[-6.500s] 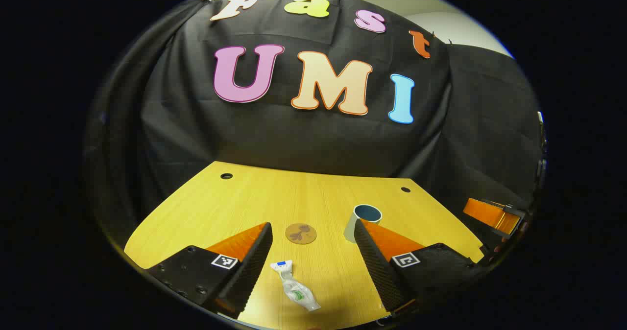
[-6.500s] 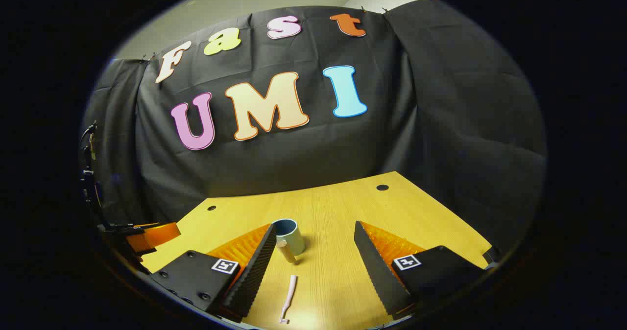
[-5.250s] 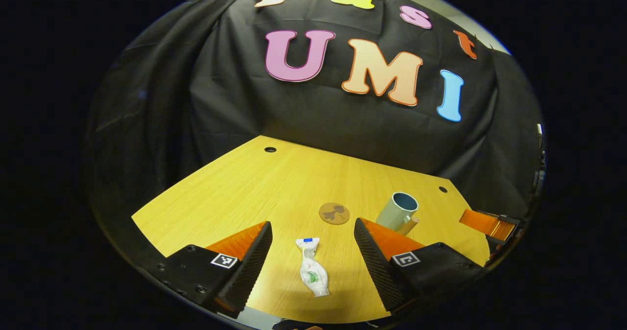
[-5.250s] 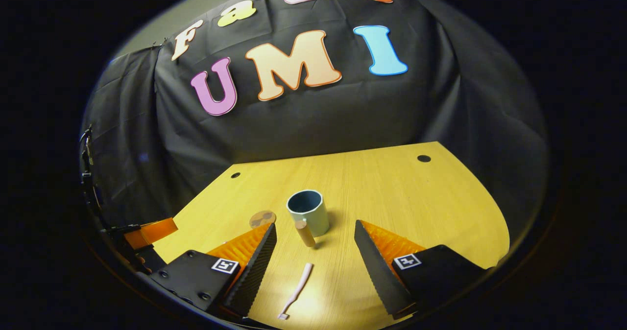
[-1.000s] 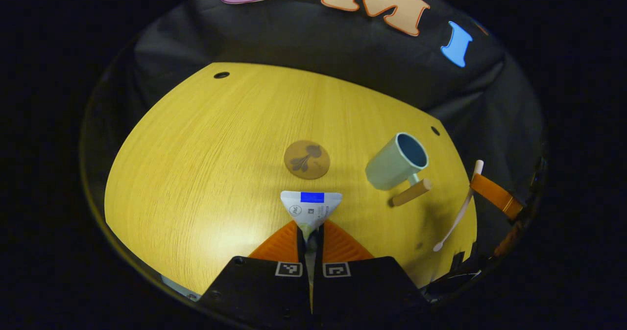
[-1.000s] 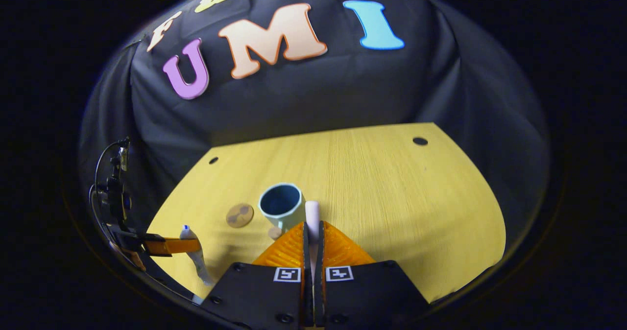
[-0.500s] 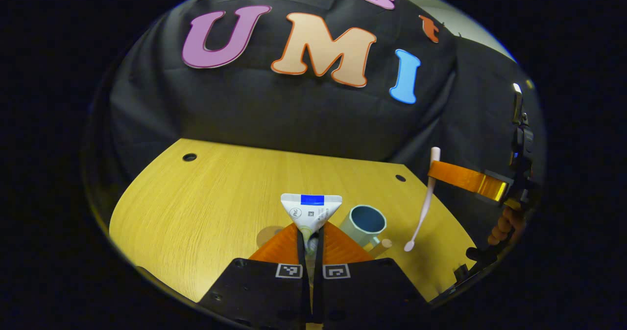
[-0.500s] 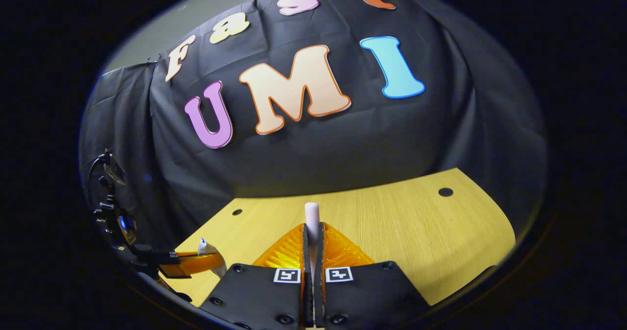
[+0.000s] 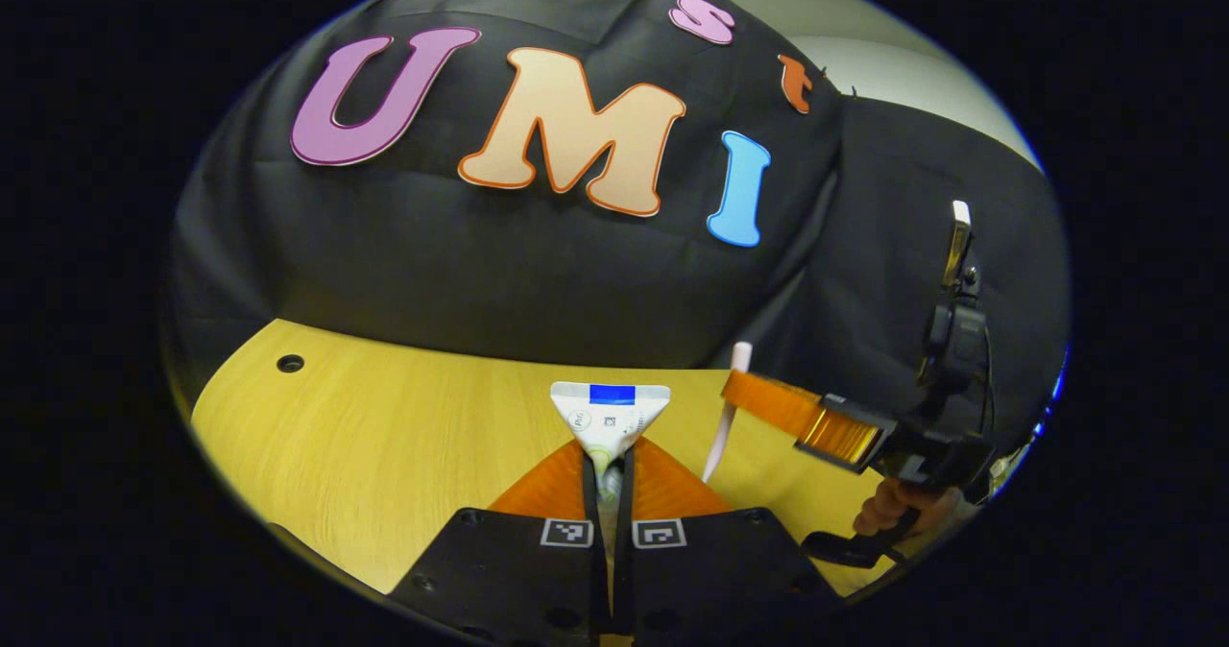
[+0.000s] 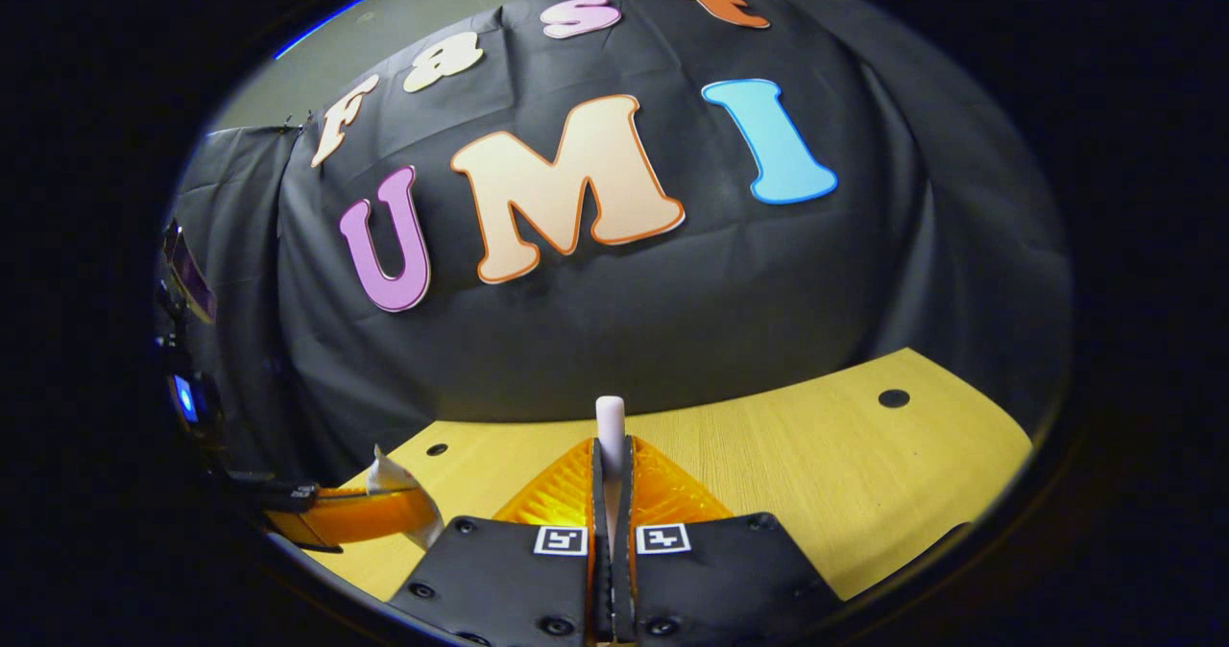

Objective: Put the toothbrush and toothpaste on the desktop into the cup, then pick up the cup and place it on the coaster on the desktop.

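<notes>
My left gripper (image 9: 607, 465) is shut on the white toothpaste tube (image 9: 610, 415), whose flat crimped end with a blue band sticks up between the orange fingers. My right gripper (image 10: 611, 460) is shut on the pale pink toothbrush (image 10: 610, 417), its handle end poking up past the fingertips. In the left gripper view the right gripper (image 9: 739, 393) comes in from the right with the toothbrush (image 9: 725, 407) hanging down through it. In the right gripper view the left gripper (image 10: 408, 508) shows at lower left with the tube (image 10: 389, 482). Both are lifted above the yellow desktop (image 9: 384, 436).
A hand (image 9: 898, 505) holds the right gripper's black handle at the right edge of the left gripper view. The wooden desktop (image 10: 816, 474) has small round holes (image 10: 893, 398) near its far corners and ends at the black cloth wall behind.
Both grippers have tilted up and drawn closer together, still holding tube and toothbrush. The cup has dropped out of the left gripper view, and the right gripper now sits nearer its centre.
</notes>
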Demonstrator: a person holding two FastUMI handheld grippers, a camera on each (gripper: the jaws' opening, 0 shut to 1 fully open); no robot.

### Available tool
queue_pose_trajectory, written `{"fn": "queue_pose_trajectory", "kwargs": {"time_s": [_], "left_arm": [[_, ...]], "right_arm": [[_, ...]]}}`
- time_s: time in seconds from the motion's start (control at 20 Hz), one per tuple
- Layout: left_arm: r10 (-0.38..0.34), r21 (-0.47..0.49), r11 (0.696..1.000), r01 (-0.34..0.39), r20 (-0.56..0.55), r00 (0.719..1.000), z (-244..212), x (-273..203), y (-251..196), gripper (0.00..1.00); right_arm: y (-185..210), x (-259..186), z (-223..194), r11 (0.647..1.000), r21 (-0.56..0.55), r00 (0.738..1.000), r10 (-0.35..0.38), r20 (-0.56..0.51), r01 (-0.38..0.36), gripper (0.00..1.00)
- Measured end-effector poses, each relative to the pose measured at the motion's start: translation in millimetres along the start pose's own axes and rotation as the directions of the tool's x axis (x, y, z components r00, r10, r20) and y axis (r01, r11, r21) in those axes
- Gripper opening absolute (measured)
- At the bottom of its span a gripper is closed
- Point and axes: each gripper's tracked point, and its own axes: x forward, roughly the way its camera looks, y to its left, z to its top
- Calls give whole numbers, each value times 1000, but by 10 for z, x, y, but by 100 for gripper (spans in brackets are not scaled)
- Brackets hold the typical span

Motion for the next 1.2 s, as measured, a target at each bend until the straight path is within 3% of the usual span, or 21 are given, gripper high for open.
{"fn": "queue_pose_trajectory", "kwargs": {"time_s": [0.15, 0.45, 0.6, 0.7, 0.75, 0.85, 0.9, 0.95, 1.2], "left_arm": [[-62, 1, 998, 62, 49, 997, 84, 160, -102, 0], [-81, 21, 997, 80, 74, 994, 112, 239, -33, 0], [-94, 26, 995, 92, 84, 992, 145, 269, -84, 0], [-115, 26, 993, 113, 95, 989, 156, 303, -168, 0], [-126, 26, 992, 124, 95, 987, 154, 324, -207, 0], [-152, 19, 988, 151, 93, 984, 120, 399, -301, 0], [-165, 17, 986, 164, 95, 982, 98, 427, -336, 0], [-172, 19, 985, 171, 97, 980, 58, 459, -358, 0], [-228, 40, 973, 226, 69, 971, -233, 556, -460, 0]], "right_arm": [[1, 16, -256, 1000, 0, 998, -4, -58, 4, 6], [-101, -55, -278, 999, 22, 996, -25, -91, 27, 12], [-238, -187, -224, 998, 38, 994, -47, -102, 51, 49], [-379, -345, -95, 995, 39, 993, -93, -74, 96, 91], [-460, -429, -54, 992, 31, 991, -120, -64, 122, 99], [-629, -630, 30, 986, 11, 984, -168, -50, 169, 96], [-703, -720, 67, 982, 7, 981, -189, -42, 189, 90], [-759, -798, 100, 979, 11, 978, -204, -36, 204, 96], [-995, -1062, 67, 963, 27, 963, -266, -39, 267, 96]]}}
